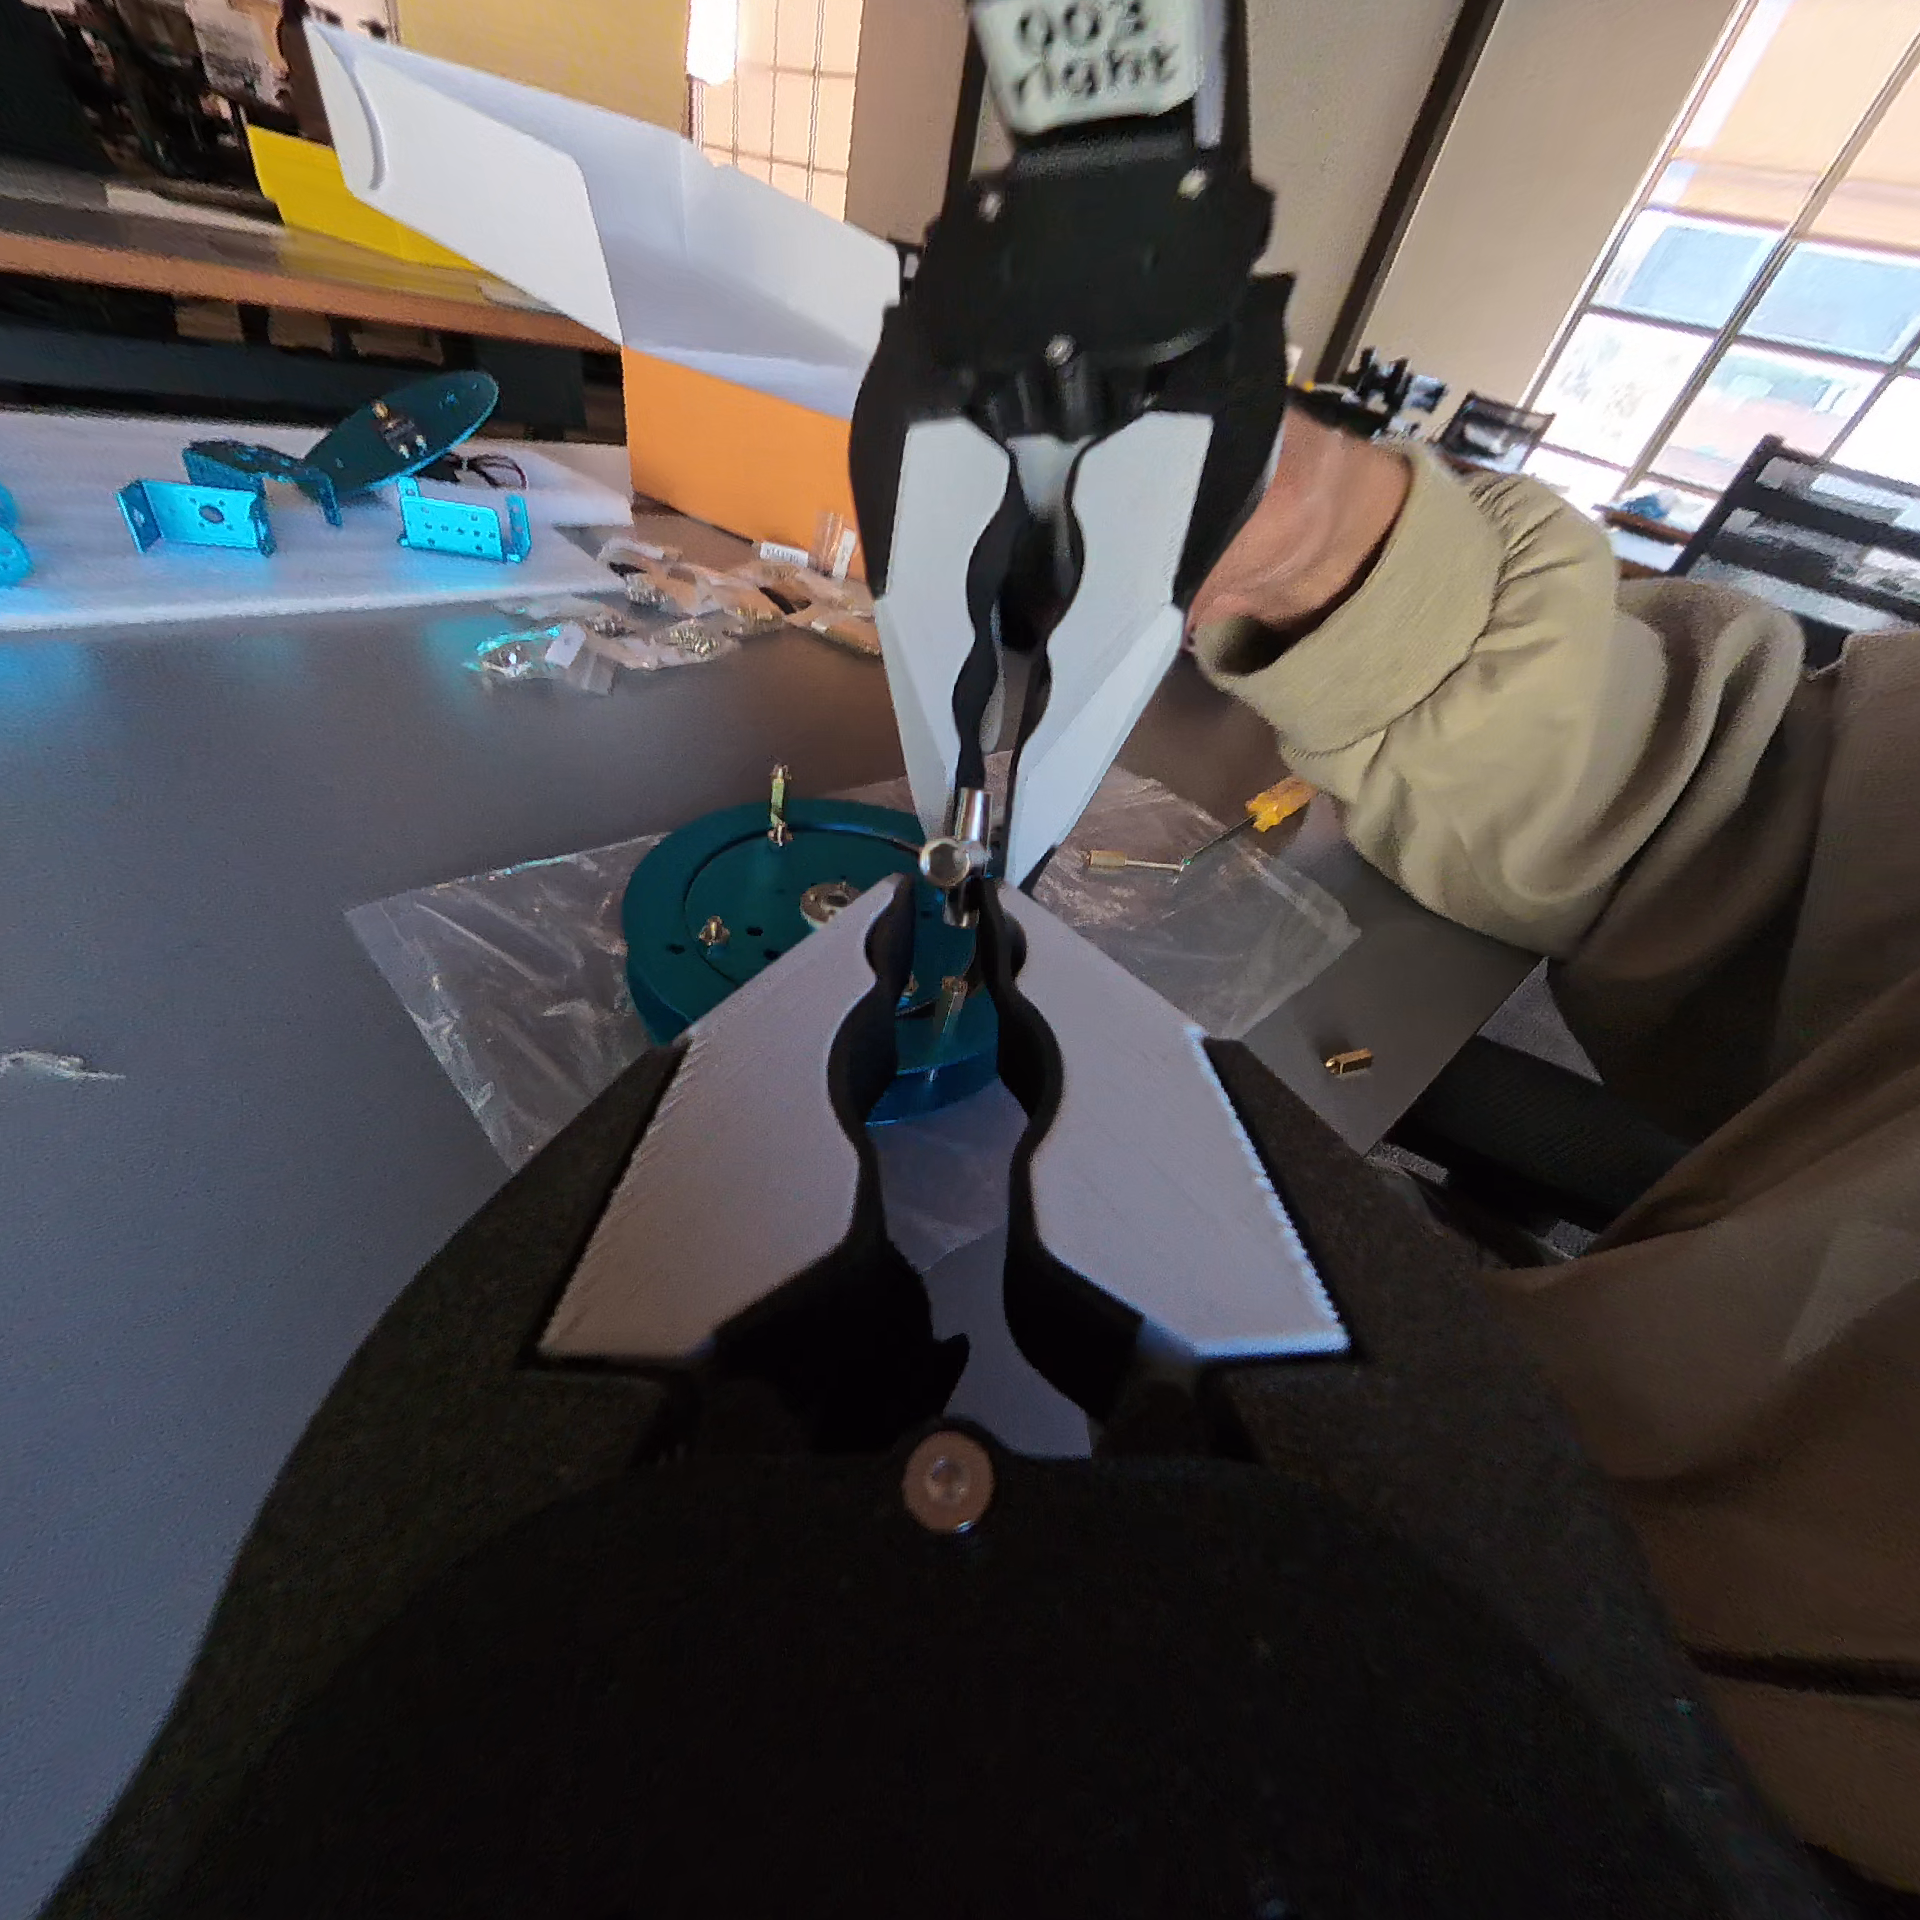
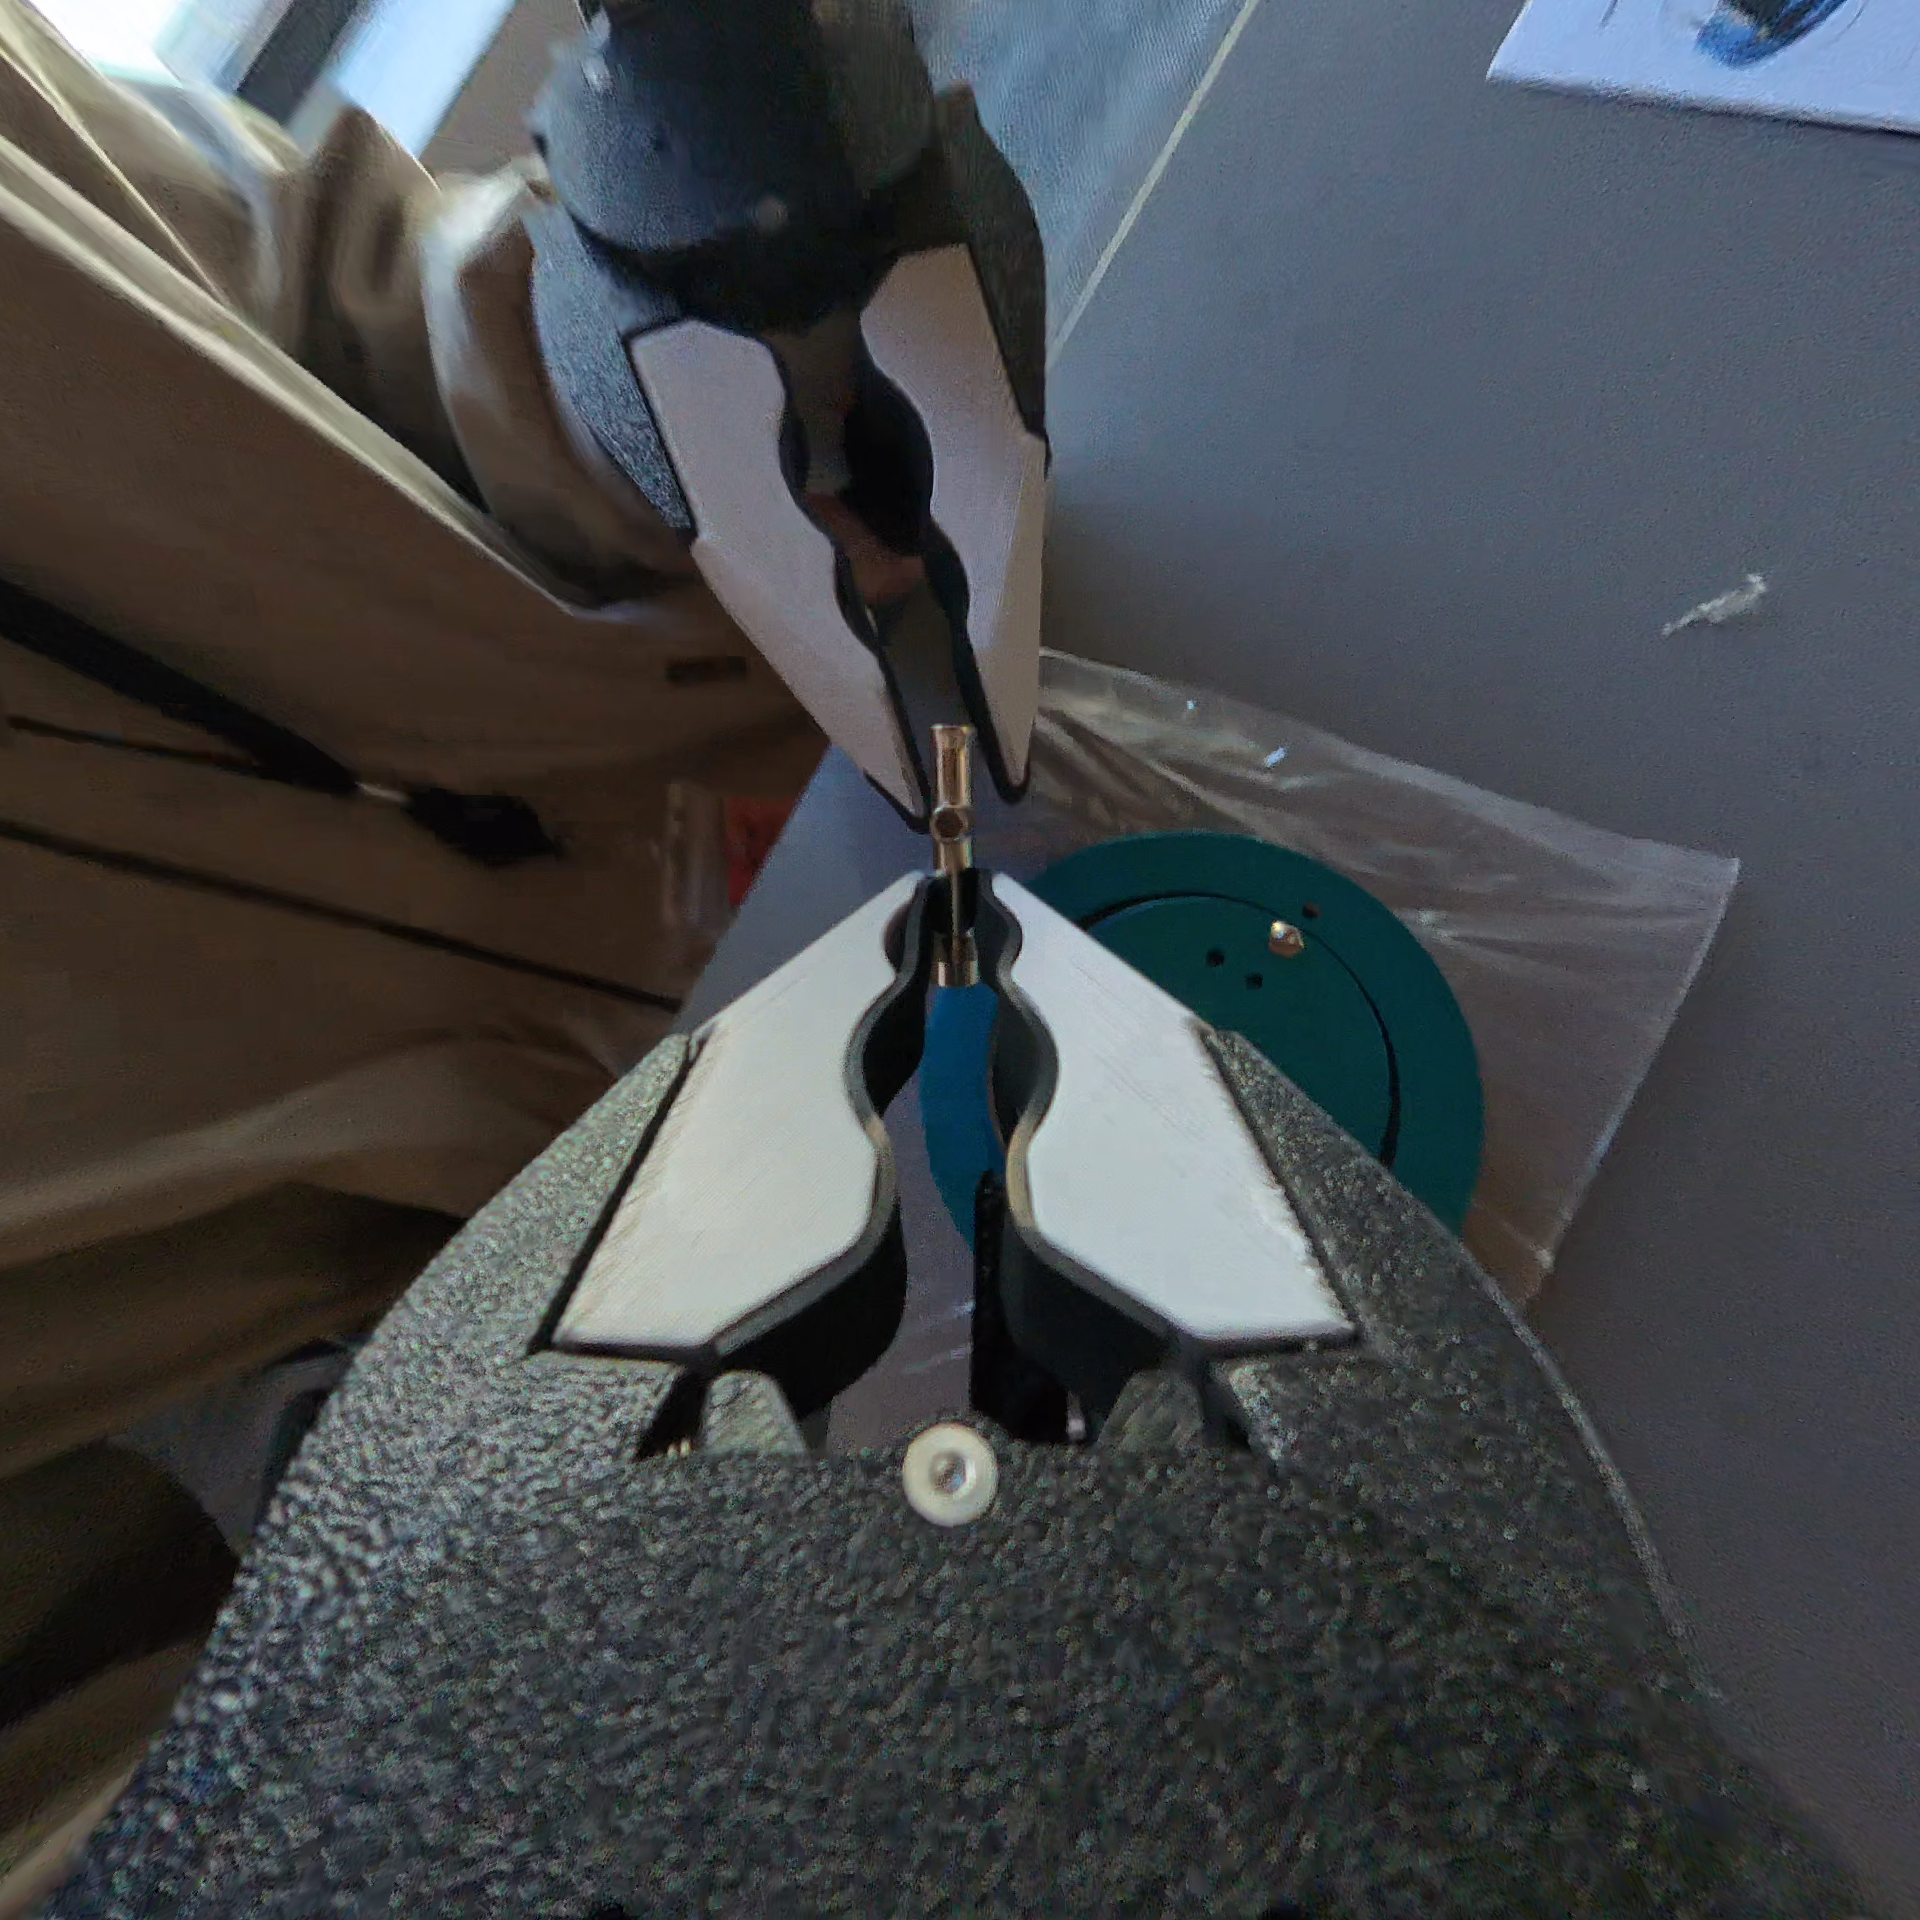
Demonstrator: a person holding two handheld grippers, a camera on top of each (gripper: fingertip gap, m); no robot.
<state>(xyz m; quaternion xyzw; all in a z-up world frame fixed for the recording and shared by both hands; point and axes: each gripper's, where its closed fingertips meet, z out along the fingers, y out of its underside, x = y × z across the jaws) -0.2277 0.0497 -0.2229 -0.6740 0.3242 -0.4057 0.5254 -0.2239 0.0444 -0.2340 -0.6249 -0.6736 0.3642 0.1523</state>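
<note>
Two grippers meet tip to tip in your left wrist view: your left gripper (image 1: 951, 899) comes up from below, nearly closed, pinching one small silver cross-shaped metal fitting (image 1: 954, 857), while the right gripper (image 1: 982, 821) reaches down from above, its jaws closed on the fitting's upper barrel. Just beyond lies one round teal metal disc (image 1: 727, 935) with three brass standoffs (image 1: 777, 805) upright on it, resting on a clear plastic bag (image 1: 499, 966) on the smooth grey table (image 1: 260, 831). One loose brass standoff (image 1: 1348, 1061) lies near the table edge. Your right wrist view shows the same fitting (image 2: 951, 821) clamped between both closed pairs of white fingers (image 2: 1091, 1060), with the disc (image 2: 1299, 1039) just beside.
</note>
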